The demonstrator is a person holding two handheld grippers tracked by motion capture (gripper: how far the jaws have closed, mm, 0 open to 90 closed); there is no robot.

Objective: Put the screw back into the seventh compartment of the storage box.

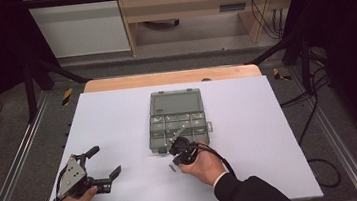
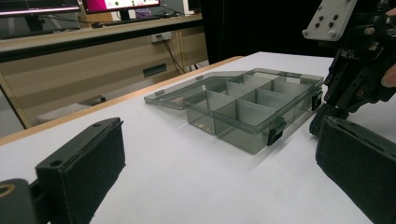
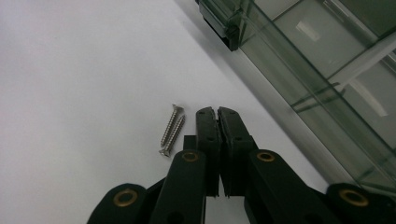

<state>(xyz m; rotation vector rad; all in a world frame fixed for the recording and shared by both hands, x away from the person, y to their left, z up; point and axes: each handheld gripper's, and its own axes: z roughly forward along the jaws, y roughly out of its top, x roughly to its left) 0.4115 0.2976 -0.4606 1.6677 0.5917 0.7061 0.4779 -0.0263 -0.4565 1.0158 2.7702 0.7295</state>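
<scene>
My worry is the screws [image 3: 171,130]. Two of them lie side by side on the table [image 1: 118,117], touching along their length, just left of my right gripper [image 3: 216,112] in its own view. Its jaws are pressed together with nothing between them, so I would have to open them before any pick. Because the screws lie against each other, closing on one could drag or flick the other; they are thin and smooth, and I judge one could roll away or slip out of the pads. If I grab both at once, one may drop short of the box [image 1: 178,120].

The box itself sits at about 12 o'clock from the right gripper [image 1: 182,153] in the high view, its lid laid open flat on the far side, the compartments facing up. The gripper is just beside the near wall. A careless swing of the hand could knock the light plastic box and shift it, or catch the latch on the near edge.

My right hand [image 1: 203,165] reaches in from 5 o'clock, wrist low, gripper tipped down towards the table with the tips near the screws [image 1: 172,168]. My left gripper [image 1: 103,163] rests well apart at 9 o'clock from the right one, jaws spread wide and holding nothing, aimed across the table at the box [image 2: 252,109]. It plays no part yet; I judge it could steady the box.
</scene>
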